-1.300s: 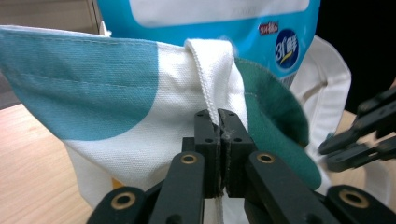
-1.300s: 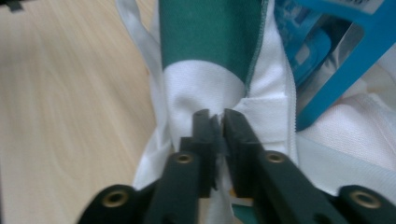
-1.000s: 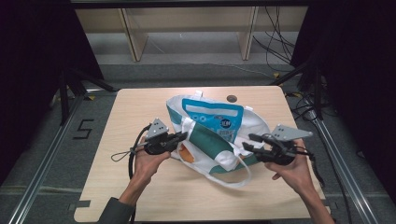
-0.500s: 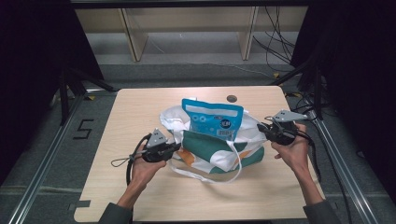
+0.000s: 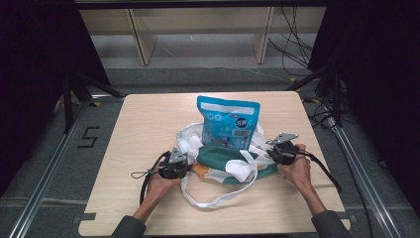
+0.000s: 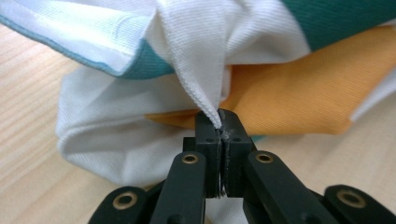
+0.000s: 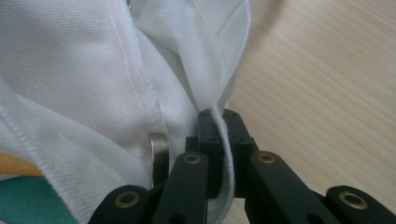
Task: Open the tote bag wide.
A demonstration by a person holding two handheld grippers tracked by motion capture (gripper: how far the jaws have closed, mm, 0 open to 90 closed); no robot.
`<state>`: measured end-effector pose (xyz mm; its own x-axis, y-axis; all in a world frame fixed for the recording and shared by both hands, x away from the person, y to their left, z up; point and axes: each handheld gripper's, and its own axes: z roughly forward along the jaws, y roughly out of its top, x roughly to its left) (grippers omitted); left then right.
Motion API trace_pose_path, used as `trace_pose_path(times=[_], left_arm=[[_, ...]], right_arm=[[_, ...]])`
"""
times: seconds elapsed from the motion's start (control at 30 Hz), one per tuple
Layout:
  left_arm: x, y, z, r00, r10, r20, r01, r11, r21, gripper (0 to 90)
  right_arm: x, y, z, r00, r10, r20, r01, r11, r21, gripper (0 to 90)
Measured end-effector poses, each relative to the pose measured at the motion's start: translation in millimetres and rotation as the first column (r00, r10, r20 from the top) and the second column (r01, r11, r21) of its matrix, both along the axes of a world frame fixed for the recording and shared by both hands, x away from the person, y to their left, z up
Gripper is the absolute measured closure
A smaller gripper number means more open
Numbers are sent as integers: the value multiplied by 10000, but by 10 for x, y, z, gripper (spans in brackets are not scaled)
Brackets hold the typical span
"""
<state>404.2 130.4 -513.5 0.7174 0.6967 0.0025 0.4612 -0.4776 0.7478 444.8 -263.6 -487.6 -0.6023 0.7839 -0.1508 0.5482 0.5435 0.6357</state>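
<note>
A white cloth bag [image 5: 233, 163] with green and orange panels lies crumpled at the middle of the wooden table [image 5: 143, 124]. A blue snack pouch [image 5: 229, 122] stands upright in it. My left gripper [image 5: 184, 167] is shut on a white fold of the bag [image 6: 205, 79] at the bag's left side. My right gripper [image 5: 273, 151] is shut on the bag's white hem [image 7: 140, 84] at its right side. One white handle loop [image 5: 218, 196] trails toward the front edge.
Bare wood lies on both sides of the bag and behind the pouch. A cable [image 5: 148, 173] trails from the left gripper and another cable [image 5: 324, 171] from the right one. Shelving [image 5: 198, 29] stands beyond the table's far edge.
The pouch has gone from lying tilted to standing upright inside the bag. Both grippers moved outward and slightly forward, pulling the bag's sides apart around the pouch.
</note>
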Motion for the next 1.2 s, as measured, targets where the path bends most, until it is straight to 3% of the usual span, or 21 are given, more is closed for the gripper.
trace_pose_path(times=[0.03, 0.13, 0.17, 0.2, 0.27, 0.3, 0.33, 0.37, 0.4, 0.53, 0.57, 0.63, 0.7, 0.77, 0.83, 0.9, 0.93, 1.0, 1.07, 1.13, 1.2], left_arm=[[0, 0, 0, 10000, 0, 0, 0, 10000, 0, 871], [-46, 49, 105, 9997, 193, -114, -201, 9970, -742, 841], [-87, 105, 241, 9999, 34, -111, -44, 9955, -943, 750], [-108, 126, 302, 9995, -209, -224, 184, 9939, -1088, 713], [-194, 196, 511, 9988, -491, -35, 483, 9912, -1235, 635], [-194, 196, 511, 9988, -491, -35, 483, 9912, -1235, 604], [-221, 229, 595, 9988, -467, 113, 478, 9879, -1478, 584], [-254, 318, 765, 9986, -424, 312, 470, 9854, -1636, 563], [-256, 365, 854, 9987, -278, 438, 349, 9849, -1698, 547], [-149, 516, 1108, 9961, 448, 758, -235, 9651, -2609, 530], [-105, 542, 1154, 9945, 679, 794, -438, 9607, -2740, 529], [-45, 562, 1190, 9934, 804, 820, -538, 9567, -2859, 524], [156, 563, 1235, 9876, 1482, 513, -1255, 9430, -3082, 515], [278, 527, 1229, 9850, 1678, 399, -1502, 9483, -2796, 514], [474, 449, 1180, 9754, 2190, 265, -2062, 9480, -2424, 477], [655, 410, 1106, 9660, 2585, -48, -2518, 9362, -2451, 443], [745, 397, 1048, 9626, 2701, -217, -2665, 9293, -2558, 443], [874, 386, 934, 9576, 2805, -656, -2879, 9243, -2505, 448], [955, 378, 797, 9537, 2923, -706, -3007, 9256, -2297, 545], [969, 372, 649, 9604, 2672, -793, -2783, 9355, -2176, 715], [958, 343, 534, 9629, 2626, -628, -2690, 9534, -1365, 790]], right_arm=[[0, 0, 0, 10000, 0, 0, 0, 10000, 0, 884], [5, -60, 56, 9997, -221, 127, 214, 9983, 542, 839], [-13, -114, 147, 9977, -460, 507, 399, 9926, 1146, 754], [-21, -158, 214, 9965, -355, 755, 253, 9909, 1321, 711], [-85, -203, 360, 9950, -419, 907, 226, 9788, 2038, 692], [-85, -203, 360, 9950, -419, 907, 226, 9788, 2038, 692], [-154, -222, 500, 9920, -305, 1224, -10, 9684, 2495, 668], [-192, -217, 561, 9896, -329, 1401, -67, 9618, 2737, 666], [-230, -201, 625, 9913, -307, 1280, -96, 9528, 3035, 659], [-311, -104, 769, 9867, 489, 1551, -1007, 9325, 3469, 620], [-353, -41, 778, 9887, 556, 1394, -1051, 9195, 3788, 610], [-369, -18, 805, 9849, 895, 1485, -1383, 9221, 3614, 601], [-426, 70, 836, 9830, 1177, 1412, -1642, 9074, 3868, 589], [-443, 166, 855, 9791, 1522, 1349, -1939, 8991, 3925, 545], [-429, 267, 830, 9769, 1734, 1252, -2092, 8969, 3896, 495], [-395, 349, 785, 9779, 1871, 932, -2083, 9110, 3560, 475], [-351, 368, 754, 9715, 2093, 1118, -2348, 9158, 3259, 479], [-369, 448, 689, 9719, 2246, 710, -2355, 9186, 3173, 582], [-411, 478, 653, 9594, 2699, 815, -2819, 9246, 2561, 724], [-441, 481, 606, 9522, 2925, 876, -3048, 9285, 2120, 808], [-486, 498, 521, 9471, 3182, 420, -3200, 9259, 2010, 841]])
